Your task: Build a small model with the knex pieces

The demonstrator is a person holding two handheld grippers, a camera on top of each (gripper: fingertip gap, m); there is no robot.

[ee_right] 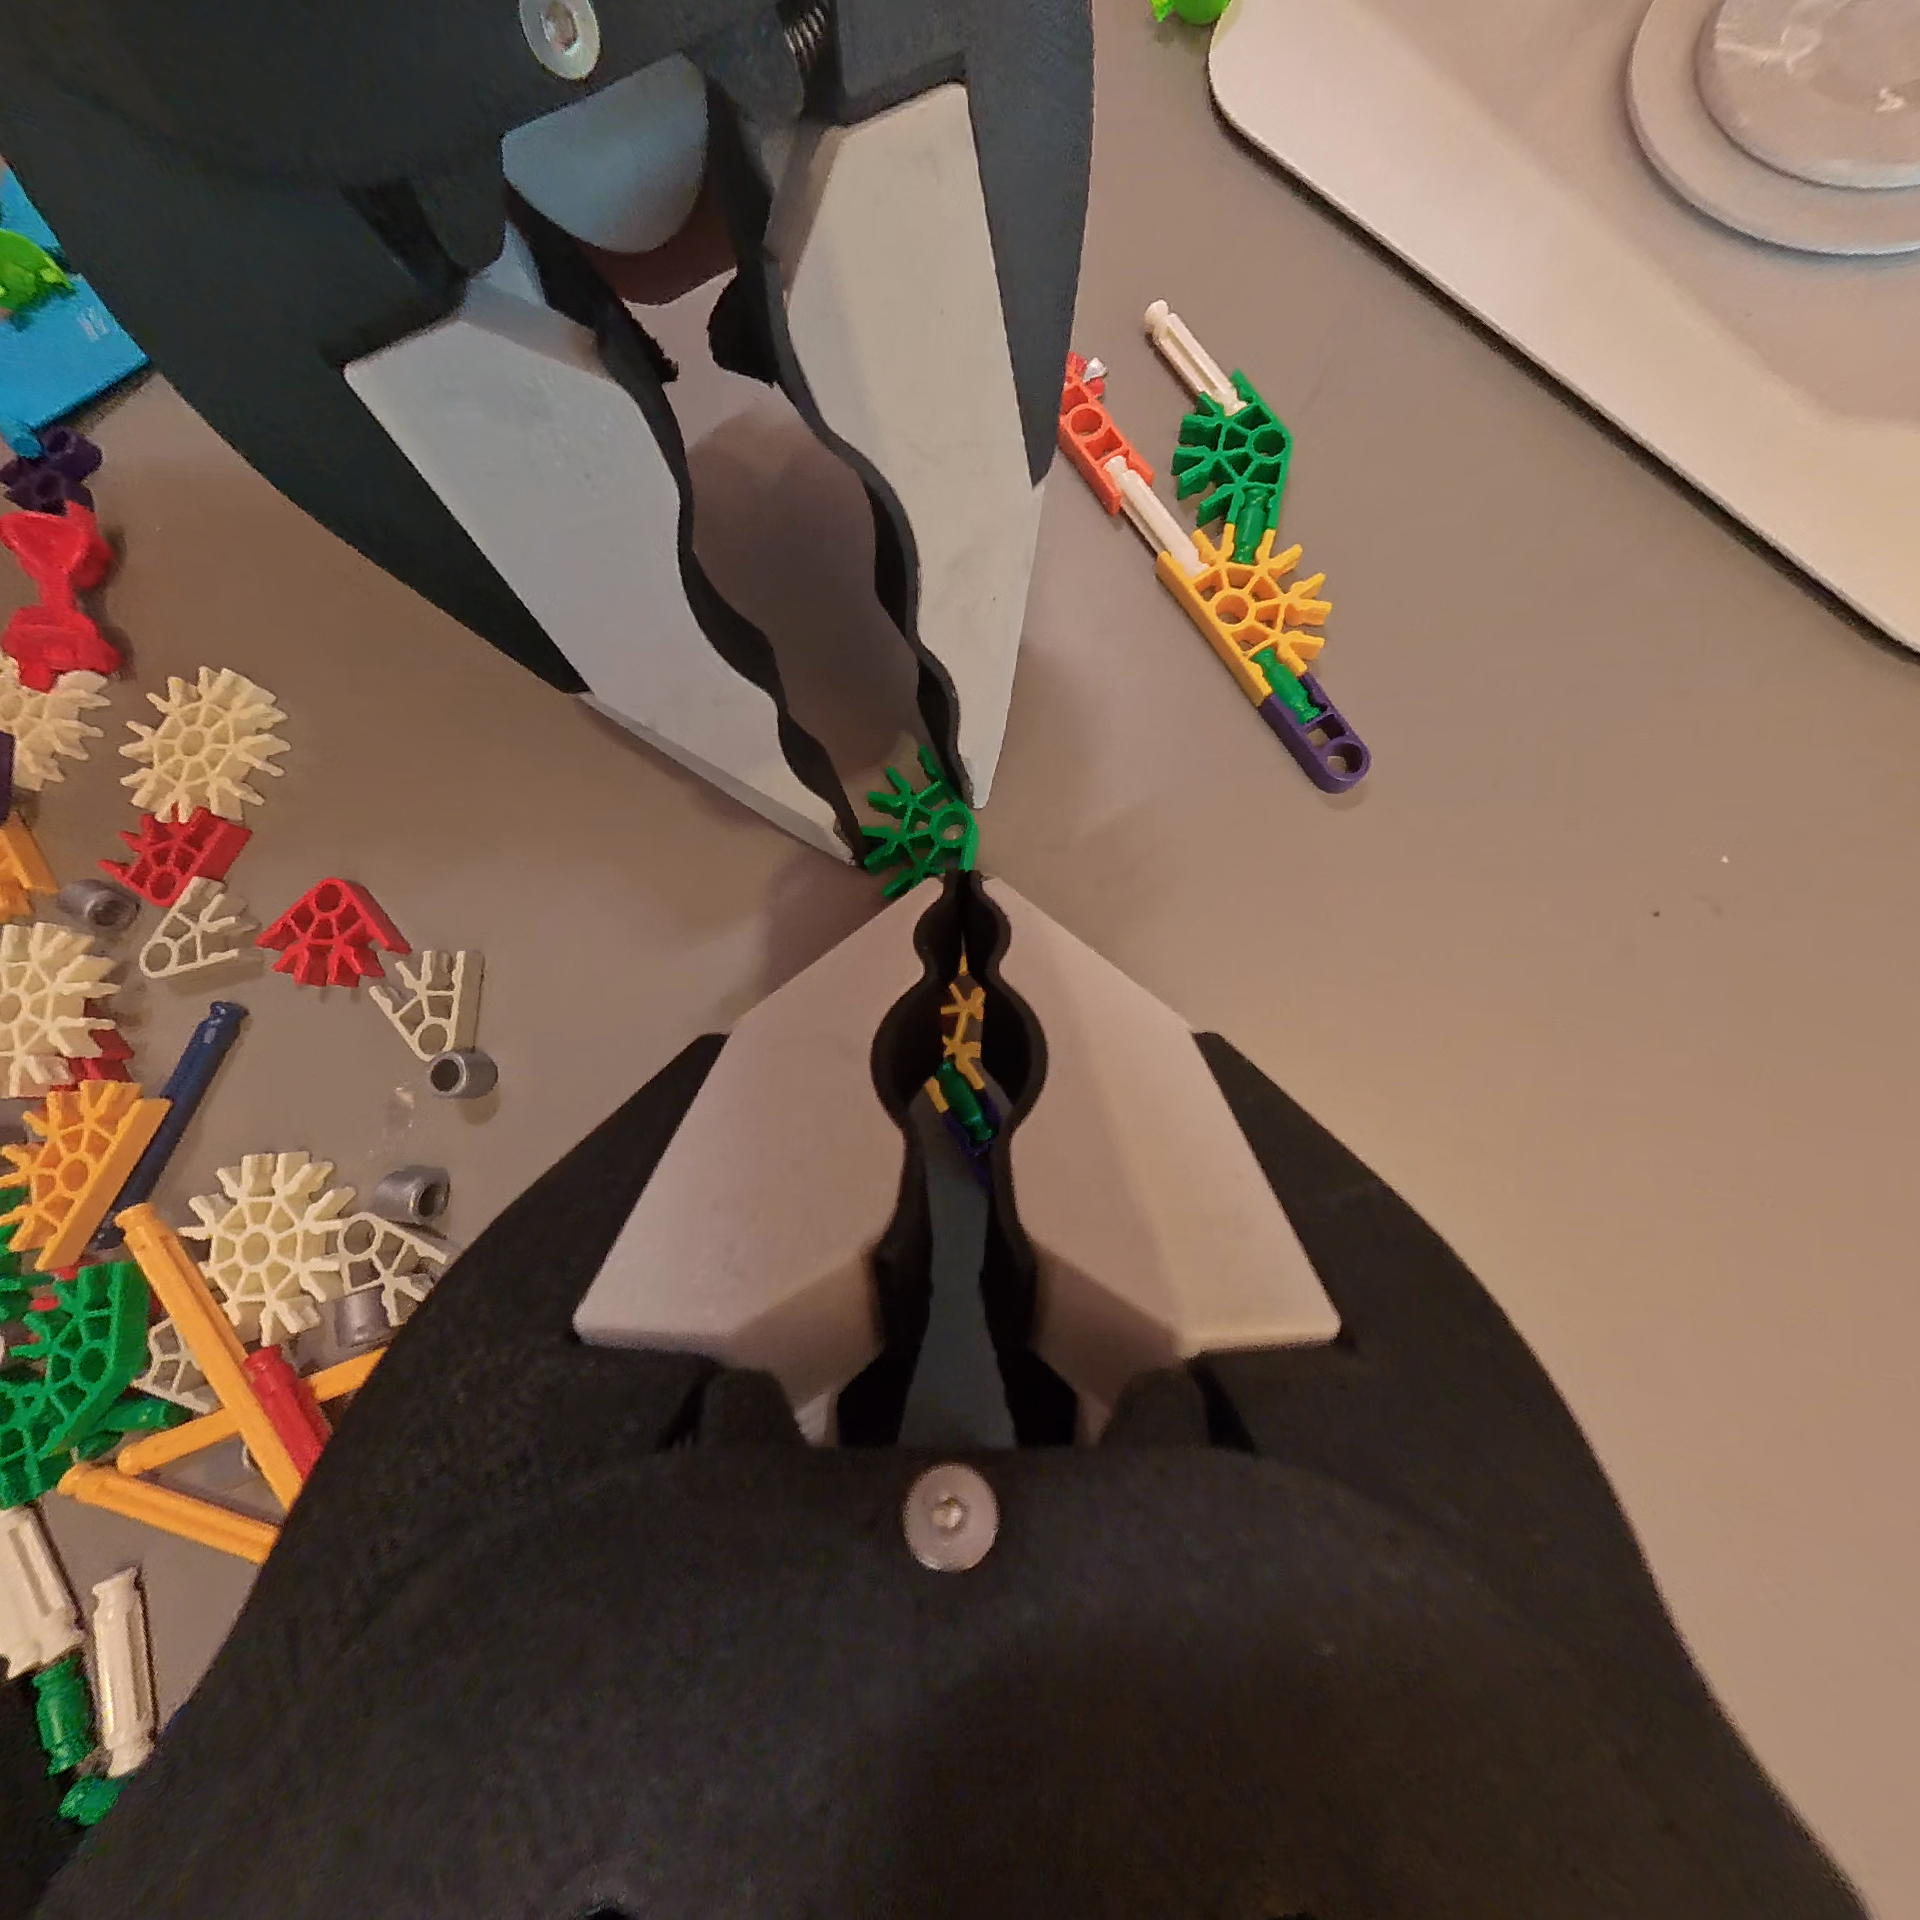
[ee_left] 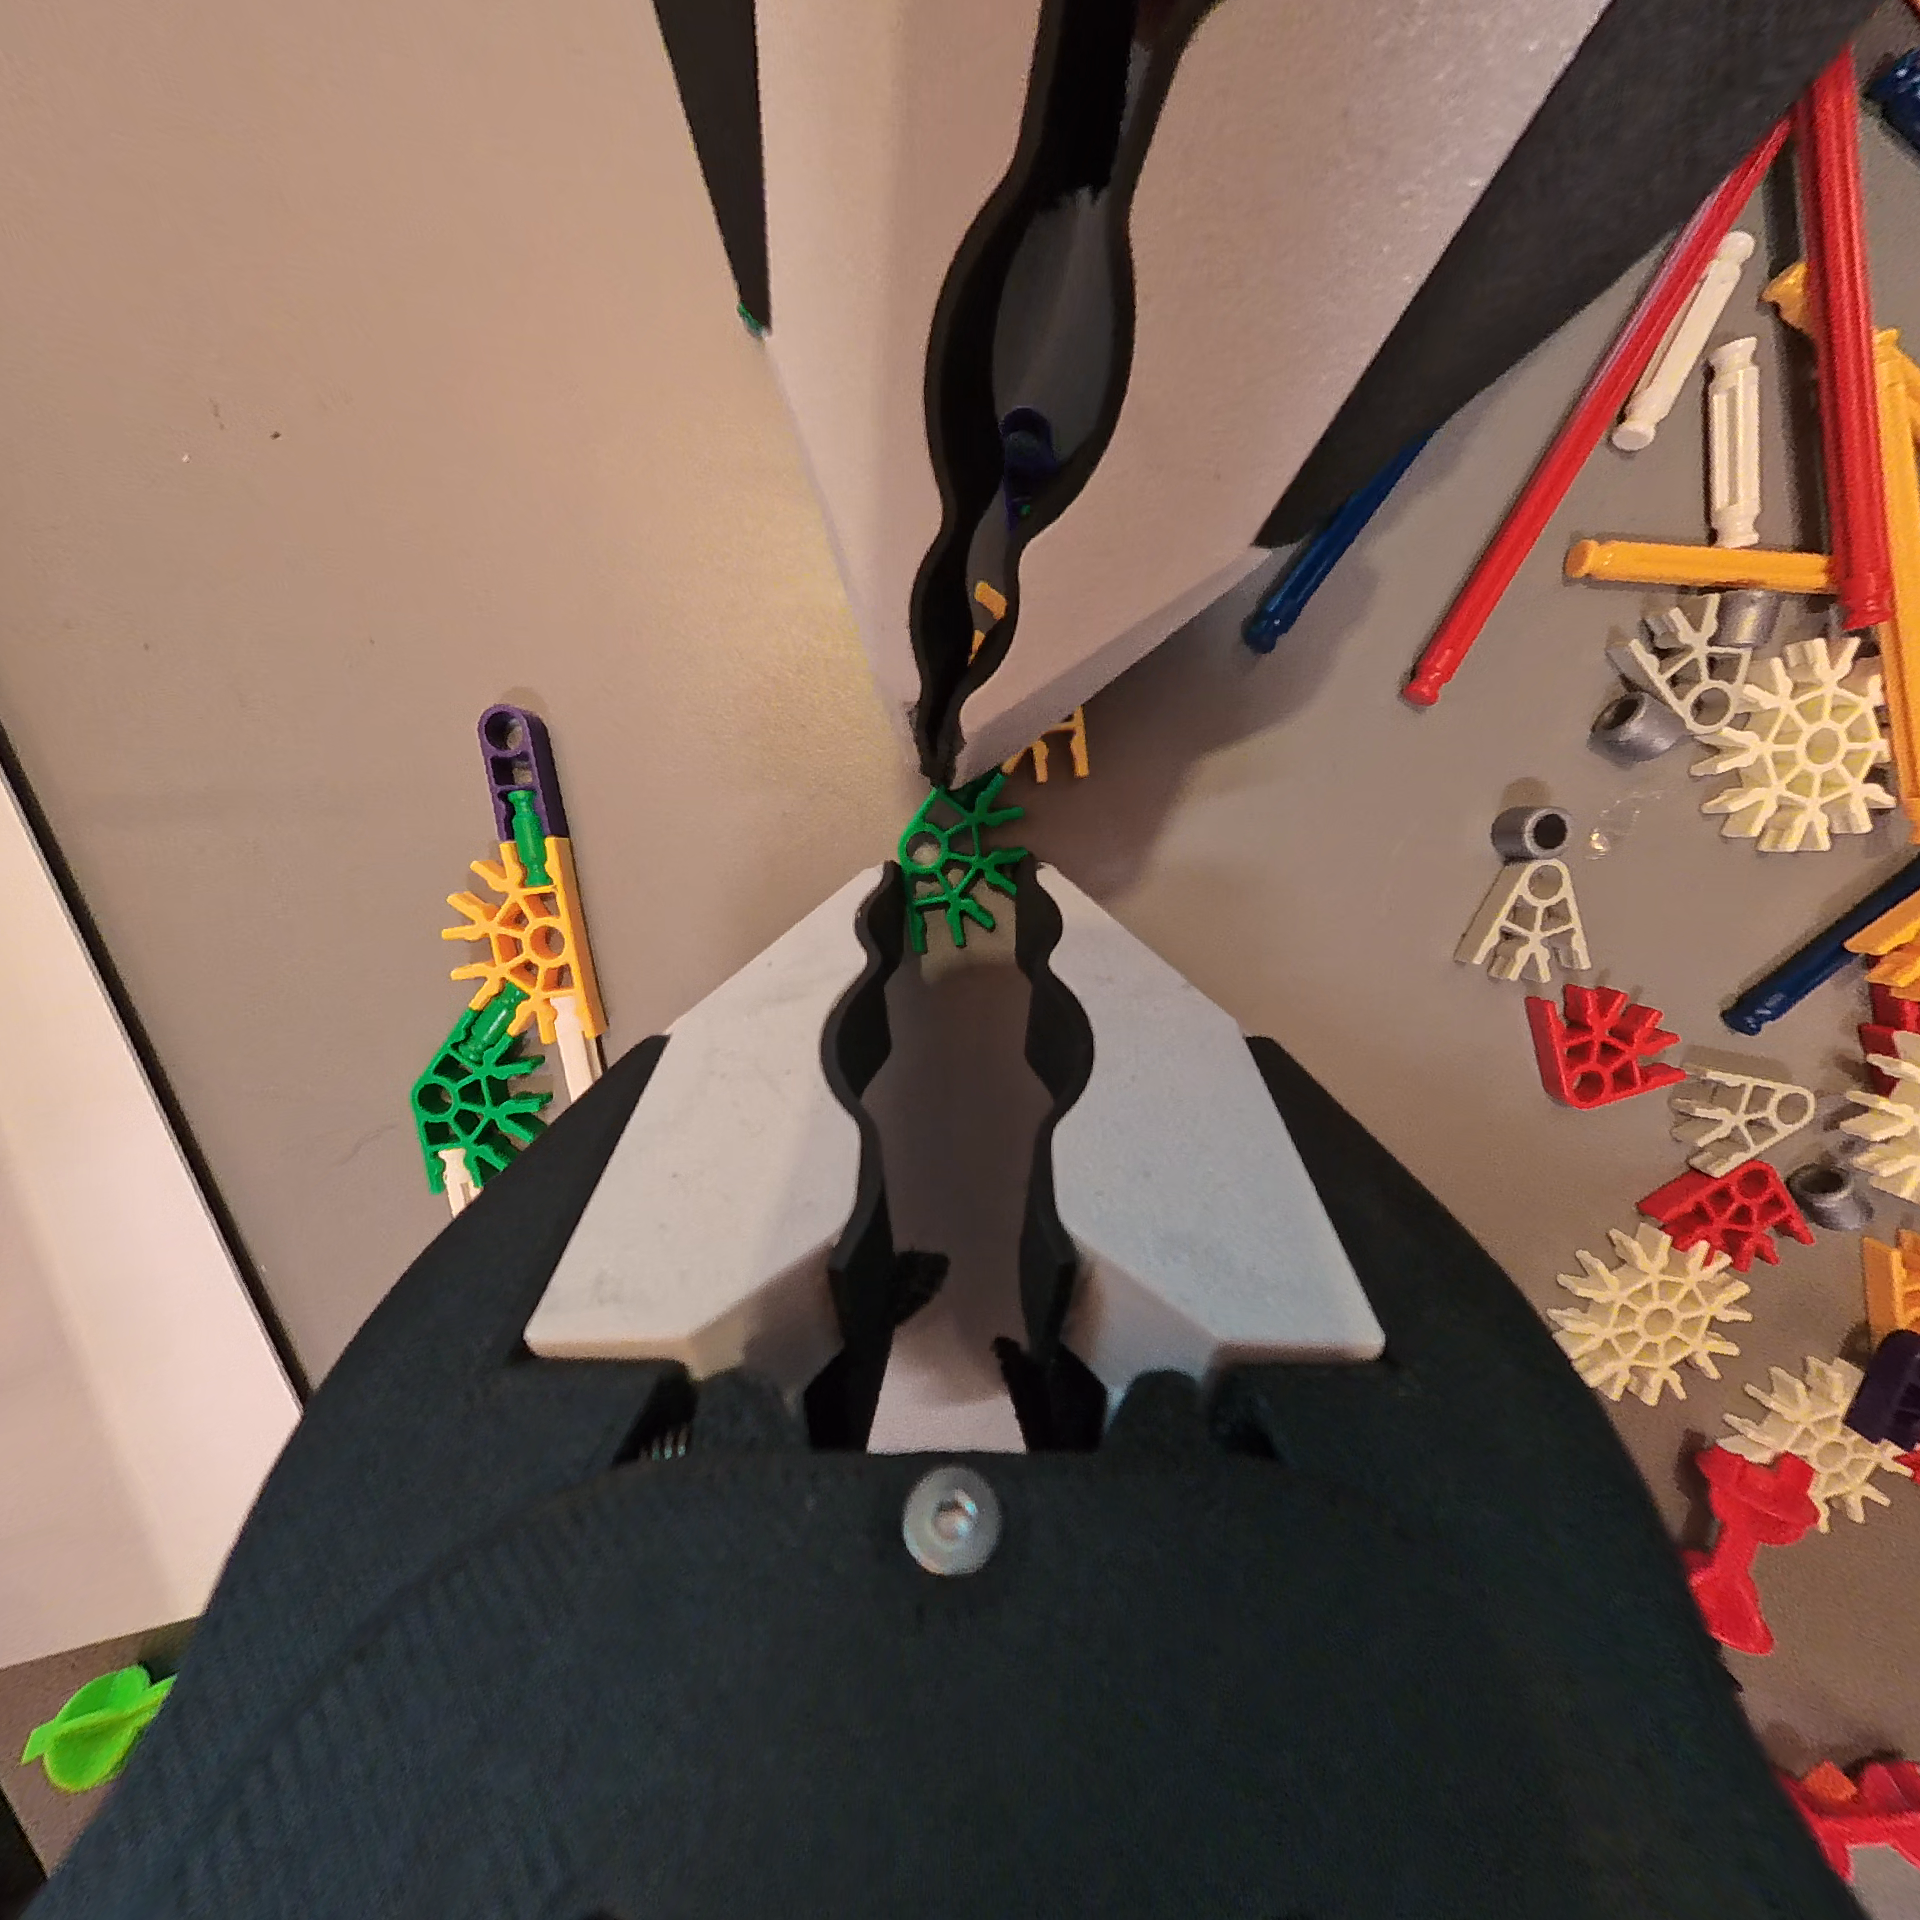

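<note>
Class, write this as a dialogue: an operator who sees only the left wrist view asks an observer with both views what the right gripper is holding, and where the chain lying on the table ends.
Operator: My left gripper is shut on the green connector, but I see the right gripper almost edge-on. What is inside it?
Observer: It is shut on a small chain: a yellow connector, then a green rod going into a purple piece.
Operator: The assembled chain on the table runs under my gripper's body. How does it end?
Observer: The white rod from its yellow part ends in an orange connector.
</note>
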